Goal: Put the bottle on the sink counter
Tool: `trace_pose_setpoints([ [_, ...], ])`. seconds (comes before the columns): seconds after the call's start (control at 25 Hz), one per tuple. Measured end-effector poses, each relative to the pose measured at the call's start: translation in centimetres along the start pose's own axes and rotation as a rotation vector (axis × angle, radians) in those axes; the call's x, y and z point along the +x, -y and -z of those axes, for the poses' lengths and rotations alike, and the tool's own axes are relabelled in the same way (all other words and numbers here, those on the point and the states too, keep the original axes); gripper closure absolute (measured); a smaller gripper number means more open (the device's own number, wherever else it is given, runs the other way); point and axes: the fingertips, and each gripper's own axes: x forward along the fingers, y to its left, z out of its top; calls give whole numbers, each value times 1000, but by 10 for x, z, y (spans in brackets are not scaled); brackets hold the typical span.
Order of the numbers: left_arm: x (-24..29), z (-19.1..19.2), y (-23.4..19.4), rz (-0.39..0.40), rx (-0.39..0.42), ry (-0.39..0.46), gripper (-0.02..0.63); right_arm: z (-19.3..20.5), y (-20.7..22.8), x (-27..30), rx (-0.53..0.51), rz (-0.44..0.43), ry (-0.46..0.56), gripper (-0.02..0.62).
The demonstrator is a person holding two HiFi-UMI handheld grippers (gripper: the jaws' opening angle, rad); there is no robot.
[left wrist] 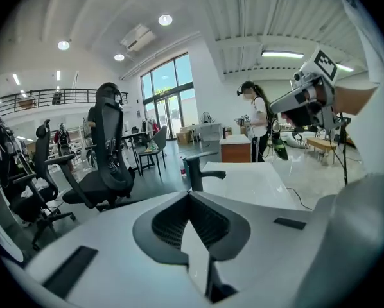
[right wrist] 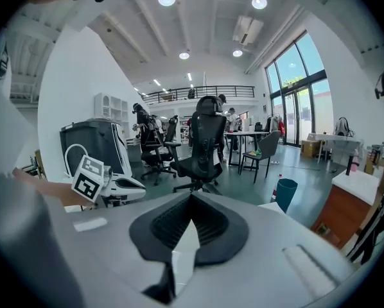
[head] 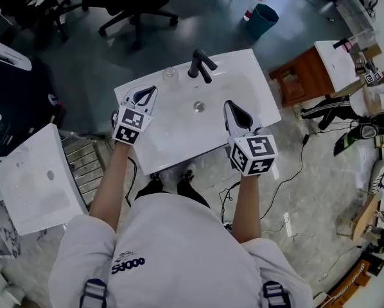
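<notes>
- Sink counter (head: 251,98): white, with a shallow basin and a round drain (head: 198,106) at its middle. A black faucet (head: 201,65) stands at the back edge.
- Bottle (head: 170,74): clear, upright on the sink counter at the back left, just beside the faucet. It is apart from both grippers.
- Left gripper (head: 148,94): held above the left part of the counter, pointing toward the bottle's corner. Its jaws are closed tip to tip with nothing between them. Its marker cube (head: 129,126) sits at the wrist end.
- Right gripper (head: 230,106): held above the right part of the basin, near the drain. Its jaws are also pressed together and empty. Its marker cube (head: 253,154) hangs over the front edge of the counter.
- Person: in a light shirt (head: 173,249), standing at the front of the counter with both forearms stretched forward.
- Surroundings:
  - Black office chairs (head: 137,8) stand on the dark floor behind the counter.
  - A teal bin (head: 264,19) is further back on the right.
  - A wooden cabinet (head: 302,76) is to the right of the counter.
  - A second white basin (head: 38,178) is to the left.
  - Another person (left wrist: 256,117) stands at a distant counter.
</notes>
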Motion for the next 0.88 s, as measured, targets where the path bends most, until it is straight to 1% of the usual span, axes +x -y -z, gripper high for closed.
trace_pose_setpoints([
  [0.16,-23,-29,-3,11,0,67,600,-20,-5,-3,-37,1,39,586],
  [0.4,-60,-70,-11,1,23,159,600,-47,-16,-7,-81,-3,72,586],
  [0.68,-88,-98,-12,5,50,217,600,-65,-30,-11,-116,-30,92,586],
  [0.88,-103,-108,-5,23,76,228,600,-77,-41,-17,-123,-55,113,586],
])
